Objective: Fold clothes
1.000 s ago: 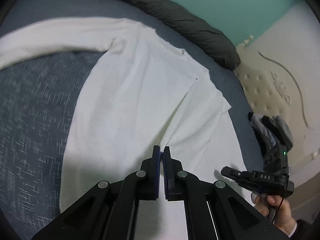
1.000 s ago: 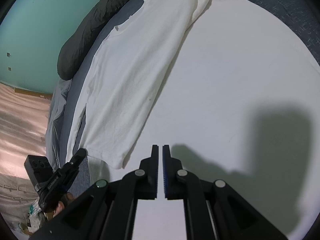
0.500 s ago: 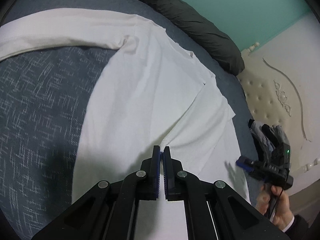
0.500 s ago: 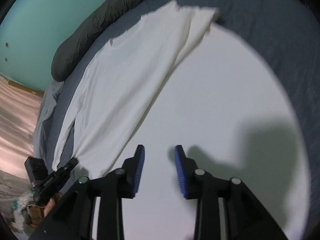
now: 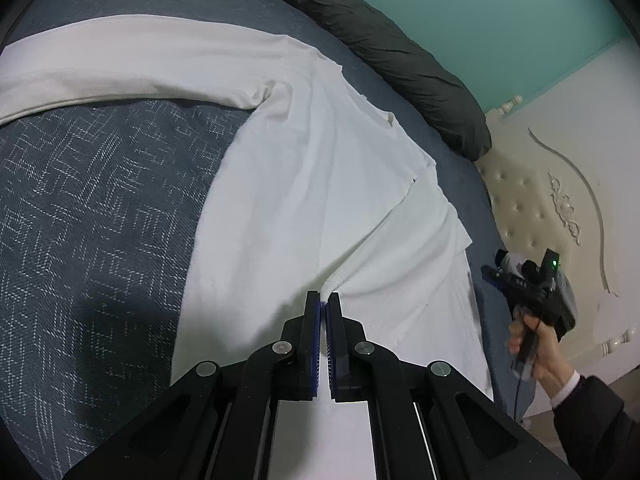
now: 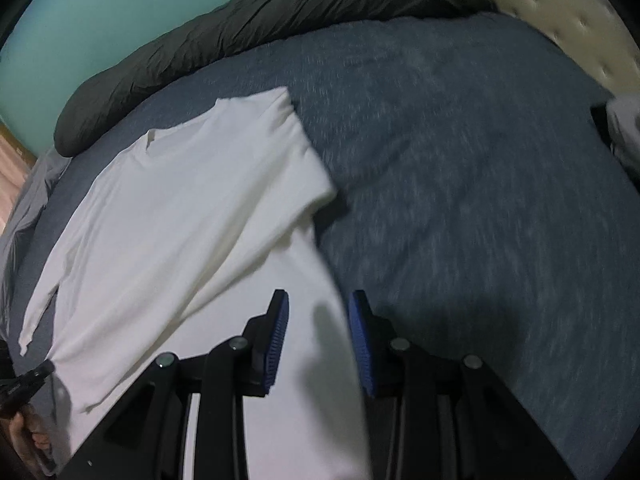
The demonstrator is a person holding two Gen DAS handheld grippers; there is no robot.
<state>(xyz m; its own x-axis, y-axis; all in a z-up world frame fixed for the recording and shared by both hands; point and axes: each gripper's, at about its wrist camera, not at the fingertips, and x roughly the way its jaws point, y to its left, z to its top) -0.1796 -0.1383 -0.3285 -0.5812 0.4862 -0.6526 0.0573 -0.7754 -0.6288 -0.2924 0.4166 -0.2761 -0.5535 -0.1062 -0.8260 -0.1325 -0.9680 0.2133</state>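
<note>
A white long-sleeved shirt (image 5: pixel 300 184) lies spread on the dark blue bed cover (image 5: pixel 100 200). One sleeve (image 5: pixel 120 60) stretches off to the left. The other side is folded over the body. My left gripper (image 5: pixel 324 298) is shut on a pinch of that folded white fabric, which pulls into a small peak at the tips. In the right wrist view the shirt (image 6: pixel 180 208) fills the left half. My right gripper (image 6: pixel 318 300) hovers open over its right edge, nothing between the blue pads. The left wrist view shows the right gripper (image 5: pixel 532 284) beyond the shirt's right edge, held by a hand (image 5: pixel 536 344).
A dark grey rolled duvet (image 5: pixel 400 52) runs along the far side of the bed, under a teal wall. A cream tufted headboard (image 5: pixel 540 200) stands at the right. Bare blue bed cover (image 6: pixel 460 180) spreads right of the shirt.
My right gripper has opened and swung from over the shirt's body to its right edge, with much bare bed cover now in view. The left gripper keeps its pinch and has shifted slightly.
</note>
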